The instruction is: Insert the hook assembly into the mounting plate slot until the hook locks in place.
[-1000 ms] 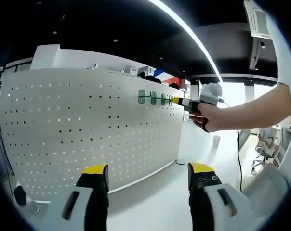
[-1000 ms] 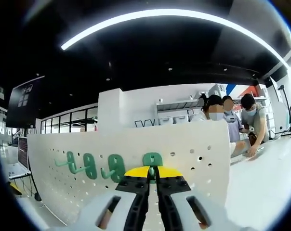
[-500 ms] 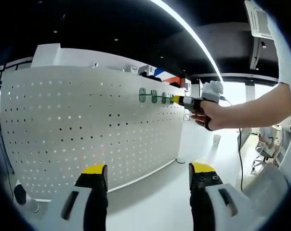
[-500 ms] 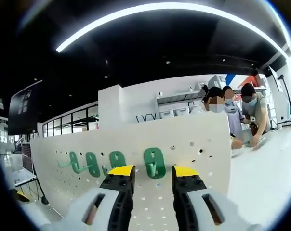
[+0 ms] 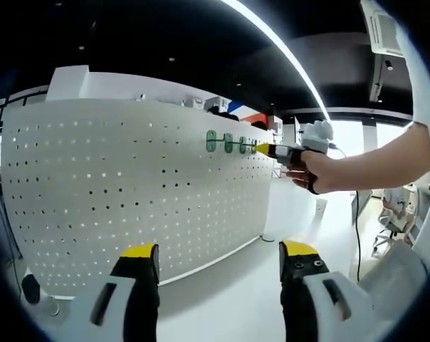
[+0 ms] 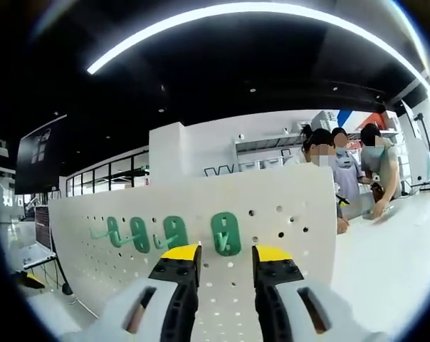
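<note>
**A:** What takes up most of your screens?

**B:** The white pegboard point(image 5: 137, 192). In my left gripper view it stands upright across the left and centre of the frame, its grid of small holes running from top to bottom. In my right gripper view it crosses the middle, with its end edge right of centre. It stands on a white table point(image 6: 386, 249) that spreads to the lower right in both views.

**A:** And the hooks?

**B:** Four green hooks sit in a row near the board's top edge. In my right gripper view the nearest hook point(image 6: 226, 233) is just above centre, seated flat against the board in the gap above my jaw tips. The other three run off to the left, with the farthest hook point(image 6: 108, 231) sticking its arm out from the board.

**A:** Are you gripping anything?

**B:** No. My right gripper point(image 6: 224, 254) has its yellow-tipped jaws parted, with nothing between them; the nearest hook is beyond the tips, not in them. My left gripper point(image 5: 218, 253) is spread wide at the bottom of its frame, also empty, well back from the board.

**A:** Anything else?

**B:** A few people point(image 6: 343, 178) stand behind the board at the right of my right gripper view.
</note>
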The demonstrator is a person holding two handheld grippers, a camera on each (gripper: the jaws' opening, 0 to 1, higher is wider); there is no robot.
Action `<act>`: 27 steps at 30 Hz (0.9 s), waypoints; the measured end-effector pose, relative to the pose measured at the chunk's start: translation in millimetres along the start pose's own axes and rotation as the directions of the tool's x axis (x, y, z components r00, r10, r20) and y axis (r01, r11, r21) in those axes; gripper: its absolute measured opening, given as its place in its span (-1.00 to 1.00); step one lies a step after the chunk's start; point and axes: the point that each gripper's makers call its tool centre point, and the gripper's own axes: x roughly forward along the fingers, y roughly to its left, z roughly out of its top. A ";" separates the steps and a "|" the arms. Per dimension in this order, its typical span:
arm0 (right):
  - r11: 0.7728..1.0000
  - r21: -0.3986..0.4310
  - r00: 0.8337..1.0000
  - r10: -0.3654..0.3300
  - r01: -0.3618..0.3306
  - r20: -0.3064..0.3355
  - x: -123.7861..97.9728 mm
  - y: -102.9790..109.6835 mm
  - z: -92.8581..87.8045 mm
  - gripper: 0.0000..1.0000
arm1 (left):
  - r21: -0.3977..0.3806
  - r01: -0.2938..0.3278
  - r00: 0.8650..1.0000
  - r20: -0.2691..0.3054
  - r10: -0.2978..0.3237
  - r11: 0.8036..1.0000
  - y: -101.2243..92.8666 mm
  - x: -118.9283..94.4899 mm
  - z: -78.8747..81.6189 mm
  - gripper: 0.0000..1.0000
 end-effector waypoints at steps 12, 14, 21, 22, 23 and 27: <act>0.997 -0.016 0.997 0.071 -0.071 -0.015 -21.9 13.5 -2.4 -0.41 | 0.001 0.006 1.000 0.015 -0.006 1.000 -3.8 2.4 4.9 0.42; 0.997 -0.021 0.997 0.080 -0.080 -0.021 -26.3 17.1 -2.4 -0.41 | 0.003 0.006 1.000 0.018 -0.006 1.000 -4.2 2.1 5.7 0.42; 0.994 -0.031 0.994 0.108 -0.109 -0.026 -40.9 25.5 -1.7 -0.40 | 0.004 0.008 1.000 0.030 -0.008 1.000 -6.3 0.6 9.6 0.42; 0.993 -0.032 0.993 0.111 -0.112 -0.028 -42.6 26.4 -2.1 -0.40 | 0.004 0.009 0.999 0.032 -0.009 1.000 -6.7 0.3 9.9 0.43; 0.993 -0.032 0.993 0.114 -0.114 -0.029 -45.0 27.6 -2.2 -0.40 | 0.006 0.009 0.999 0.033 -0.009 1.000 -6.9 0.0 10.3 0.43; 0.991 -0.042 0.992 0.124 -0.126 -0.037 -51.4 31.9 -4.2 -0.40 | 0.008 0.010 0.999 0.039 -0.011 1.000 -7.8 -0.9 13.1 0.43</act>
